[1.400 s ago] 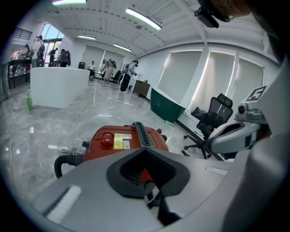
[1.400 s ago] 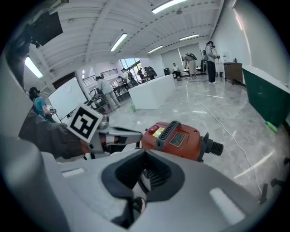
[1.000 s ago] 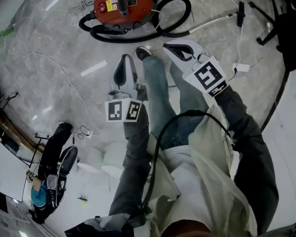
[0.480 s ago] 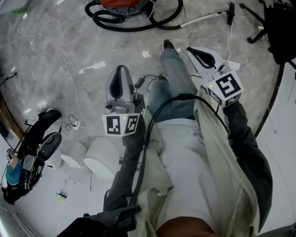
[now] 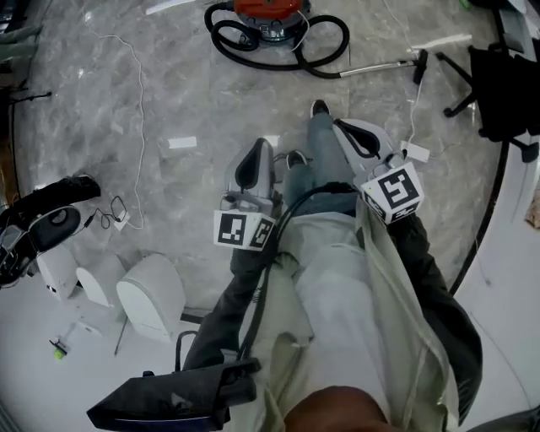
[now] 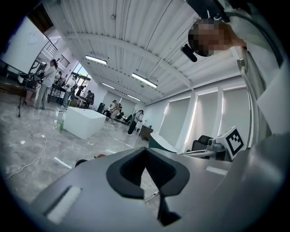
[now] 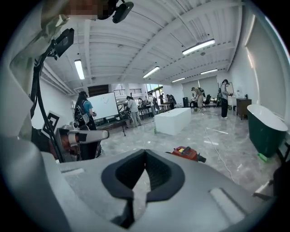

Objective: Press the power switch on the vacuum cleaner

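The red vacuum cleaner (image 5: 268,10) stands on the marble floor at the top edge of the head view, with its black hose (image 5: 278,46) coiled round it and a metal wand (image 5: 384,63) lying to its right. It also shows small and far off in the right gripper view (image 7: 186,152). My left gripper (image 5: 260,148) and right gripper (image 5: 344,131) are held in the air above the person's legs, well short of the vacuum. Both point toward it. The jaws of the left gripper (image 6: 146,156) and of the right gripper (image 7: 145,158) are shut with nothing between them.
A black office chair (image 5: 498,80) stands at the top right. A white adapter (image 5: 415,153) and cables (image 5: 135,101) lie on the floor. White stools (image 5: 152,295) and black gear (image 5: 42,211) sit at the left. A white block (image 7: 174,120), a green tub (image 7: 267,129) and people stand farther off.
The head view has swung, so the vacuum sits top centre and smaller instead of top left. Both grippers have shifted lower and closer together in the view. Their jaws stay shut.
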{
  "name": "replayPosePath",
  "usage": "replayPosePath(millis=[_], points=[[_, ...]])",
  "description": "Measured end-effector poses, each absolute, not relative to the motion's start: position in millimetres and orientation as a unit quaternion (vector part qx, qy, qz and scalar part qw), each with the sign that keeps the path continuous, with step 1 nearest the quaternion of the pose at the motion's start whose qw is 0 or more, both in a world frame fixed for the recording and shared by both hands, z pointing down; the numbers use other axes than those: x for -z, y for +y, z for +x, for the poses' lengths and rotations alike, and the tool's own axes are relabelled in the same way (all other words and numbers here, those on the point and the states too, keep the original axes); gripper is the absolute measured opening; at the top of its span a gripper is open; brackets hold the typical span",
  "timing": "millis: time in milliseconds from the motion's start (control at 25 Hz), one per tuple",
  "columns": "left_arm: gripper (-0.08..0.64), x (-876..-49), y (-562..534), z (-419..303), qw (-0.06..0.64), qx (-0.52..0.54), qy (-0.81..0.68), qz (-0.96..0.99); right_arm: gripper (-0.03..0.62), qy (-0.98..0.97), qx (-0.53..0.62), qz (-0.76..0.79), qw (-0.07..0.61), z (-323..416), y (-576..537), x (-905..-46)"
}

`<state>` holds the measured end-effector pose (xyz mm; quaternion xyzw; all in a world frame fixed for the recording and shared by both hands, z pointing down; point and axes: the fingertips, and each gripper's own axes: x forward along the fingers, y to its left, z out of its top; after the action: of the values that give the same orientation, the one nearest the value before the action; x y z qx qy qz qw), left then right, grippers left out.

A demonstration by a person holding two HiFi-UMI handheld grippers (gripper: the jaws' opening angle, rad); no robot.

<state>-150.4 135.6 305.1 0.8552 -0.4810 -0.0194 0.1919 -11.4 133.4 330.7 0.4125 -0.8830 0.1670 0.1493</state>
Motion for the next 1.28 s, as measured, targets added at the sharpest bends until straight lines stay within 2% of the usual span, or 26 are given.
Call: replayPosePath(millis=[480,960,1280], points=[[0.003,-268,221,-127,0.150,0.019,-0.505,0.850,0.002,-0.891,-0.145,0.419,0.097,21,220,-289],[0.003,-266,310,31,0.156,0.026,-0.470,0.869,0.002,-0.877,-0.176,0.436,0.099,156,337,-307],[0.003,-286,375,8,0.165,0.029,-0.551,0.818,0.002,-0.913,-0.144,0.367,0.109,141,354,-305]])
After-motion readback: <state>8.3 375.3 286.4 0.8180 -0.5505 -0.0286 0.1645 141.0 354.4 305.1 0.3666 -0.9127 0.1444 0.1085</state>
